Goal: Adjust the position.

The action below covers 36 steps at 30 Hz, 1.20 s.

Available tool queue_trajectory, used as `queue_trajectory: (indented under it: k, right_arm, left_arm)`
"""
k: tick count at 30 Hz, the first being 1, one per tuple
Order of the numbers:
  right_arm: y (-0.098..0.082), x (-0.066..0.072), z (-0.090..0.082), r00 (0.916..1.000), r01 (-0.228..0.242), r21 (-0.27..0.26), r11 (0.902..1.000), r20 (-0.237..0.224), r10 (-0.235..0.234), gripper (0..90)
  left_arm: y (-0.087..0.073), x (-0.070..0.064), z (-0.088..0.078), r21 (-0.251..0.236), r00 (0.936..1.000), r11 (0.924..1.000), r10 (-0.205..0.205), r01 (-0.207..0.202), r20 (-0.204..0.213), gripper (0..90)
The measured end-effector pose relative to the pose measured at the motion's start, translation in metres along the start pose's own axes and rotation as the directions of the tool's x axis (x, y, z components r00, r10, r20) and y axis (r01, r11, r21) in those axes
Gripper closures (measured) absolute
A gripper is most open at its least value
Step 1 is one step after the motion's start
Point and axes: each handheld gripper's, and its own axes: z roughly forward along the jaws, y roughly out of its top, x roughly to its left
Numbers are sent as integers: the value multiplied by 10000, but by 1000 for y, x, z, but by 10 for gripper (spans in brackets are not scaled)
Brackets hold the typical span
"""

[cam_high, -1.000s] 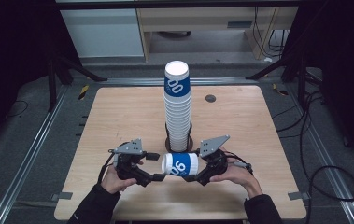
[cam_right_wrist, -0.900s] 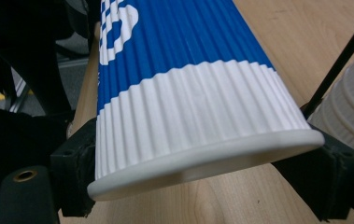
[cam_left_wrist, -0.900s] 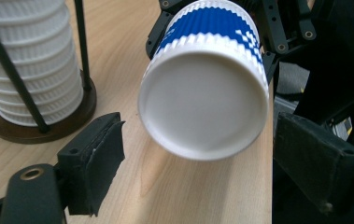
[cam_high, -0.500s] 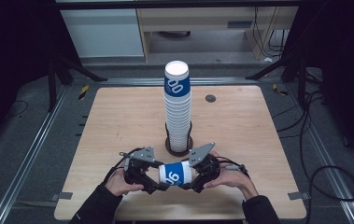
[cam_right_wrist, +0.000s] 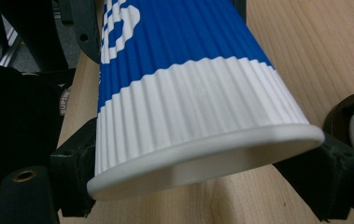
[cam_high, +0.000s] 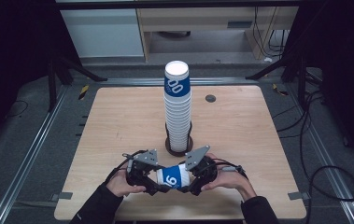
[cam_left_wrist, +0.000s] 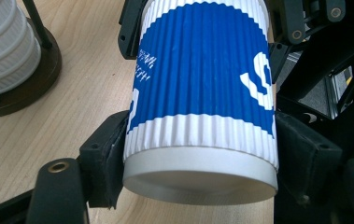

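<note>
A blue-and-white ribbed paper cup point(cam_high: 171, 177) lies level just above the table's near edge, held between both grippers. My left gripper point(cam_high: 158, 183) comes in from the left and is shut on one end of the cup point(cam_left_wrist: 202, 88); its pads point(cam_left_wrist: 111, 154) press the white band on both sides. My right gripper point(cam_high: 187, 182) comes in from the right and is shut on the other end of the cup point(cam_right_wrist: 179, 84), with one pad point(cam_right_wrist: 76, 182) against the wall by the rim. A tall stack of like cups point(cam_high: 178, 112) stands in a dark round holder point(cam_high: 180, 148) just behind.
The wooden table point(cam_high: 118, 121) has a small dark hole point(cam_high: 210, 98) at its back right. The stack and its holder base point(cam_left_wrist: 39, 70) stand close behind the grippers. Metal rails and cables run along the floor on both sides.
Both hands have drawn together and come slightly nearer the front edge. The left gripper, apart from the cup a second ago, now has its jaws around the cup's left end.
</note>
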Motion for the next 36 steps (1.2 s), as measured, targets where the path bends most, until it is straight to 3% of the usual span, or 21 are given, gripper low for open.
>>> queue_trajectory:
  k: [5, 9, 13, 17, 19, 20, 21, 22, 24, 25, 30, 36]
  right_arm:
    - [0, 0, 0, 10000, 33, -68, 10000, -35, -33, 140]
    - [1, -2, -3, 9997, -204, -320, 9993, 111, 208, 102]
    - [0, -8, -17, 9976, -583, -1023, 9930, 309, 617, 89]
    - [-1, -11, -28, 9953, -774, -1646, 9833, 453, 860, 89]
    - [-2, -14, -38, 9917, -987, -2178, 9710, 597, 1142, 87]
    - [-2, -14, -38, 9917, -987, -2178, 9710, 597, 1142, 87]
    - [-3, -16, -43, 9882, -1146, -2497, 9615, 708, 1362, 87]
    - [-4, -17, -45, 9864, -1220, -2640, 9568, 750, 1465, 87]
    - [-5, -19, -48, 9846, -1297, -2806, 9510, 770, 1570, 87]
    - [-5, -19, -48, 9846, -1297, -2806, 9510, 770, 1570, 87]
    - [-7, -21, -53, 9800, -1539, -3270, 9324, 700, 1863, 88]
    - [-6, -21, -55, 9802, -1673, -3673, 9150, 374, 1942, 90]
  left_arm:
    - [0, 0, -2, -10, 10000, 10000, 91, -91, 17, 262]
    - [-2, 3, -6, -215, 10000, 9998, 4, -6, -73, 263]
    - [-4, 8, -15, -592, 9991, 9981, -167, 143, -387, 263]
    - [-7, 13, -23, -1044, 9977, 9940, -392, 332, -553, 262]
    - [-9, 15, -32, -1685, 9965, 9846, -576, 466, -610, 262]
    - [-9, 15, -32, -1685, 9965, 9846, -576, 466, -610, 262]
    - [-9, 16, -36, -1921, 9960, 9803, -597, 459, -662, 263]
    - [-10, 16, -39, -2236, 9957, 9735, -640, 477, -664, 262]
    - [-10, 16, -42, -2501, 9961, 9670, -651, 481, -601, 262]
    - [-10, 16, -42, -2501, 9961, 9670, -651, 481, -601, 262]
    - [-9, 13, -43, -2931, 9969, 9556, -516, 319, -598, 262]
    - [-9, 12, -42, -3104, 9981, 9502, -450, 298, -419, 262]
